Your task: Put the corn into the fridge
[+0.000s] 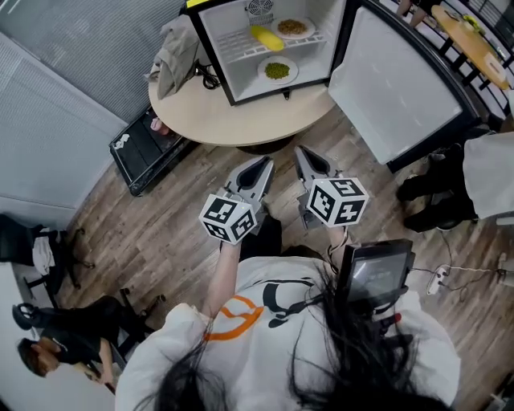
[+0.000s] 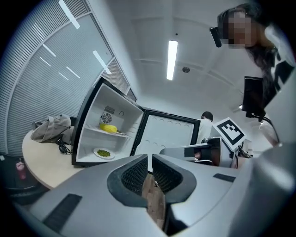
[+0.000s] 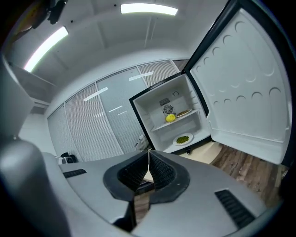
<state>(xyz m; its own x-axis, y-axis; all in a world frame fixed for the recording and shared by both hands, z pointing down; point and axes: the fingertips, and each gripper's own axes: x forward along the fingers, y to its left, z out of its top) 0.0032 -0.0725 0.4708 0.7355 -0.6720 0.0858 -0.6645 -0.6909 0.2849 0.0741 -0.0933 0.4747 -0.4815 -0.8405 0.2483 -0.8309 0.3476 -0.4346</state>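
**Yellow corn is already sitting in the fridge, both tongs are hanging back empty**

Head view: the corn (image 1: 267, 37) is lying on the wire shelf inside the fridge (image 1: 233, 20), just beside a plate of food (image 1: 292, 27). Another plate with something green (image 1: 277, 71) is sitting on the fridge floor below. The fridge is standing on the round counter (image 1: 209, 112) with its door (image 1: 401, 80) swung wide to the right. The left tongs (image 1: 265, 164) and right tongs (image 1: 300, 152) are hovering side by side over the wood floor, well apart from the counter. Both are pointing up-frame toward the fridge.

Left gripper view: the left tongs (image 2: 149, 159) are looking closed down to a thin slit with nothing in it. The corn (image 2: 108, 128) is showing ahead and off to the left, its long axis running slantwise across the shelf.

Right gripper view: the right tongs (image 3: 149, 155) are pressing pad to pad, gripping nothing. From here the corn (image 3: 170, 118) is showing almost end-on, ahead and a bit right.

So I'm reading the corn part as done. Neither hand is really nearer the corn, but the right one is hanging closer to the door, so I'm guessing any closing push is falling to it.
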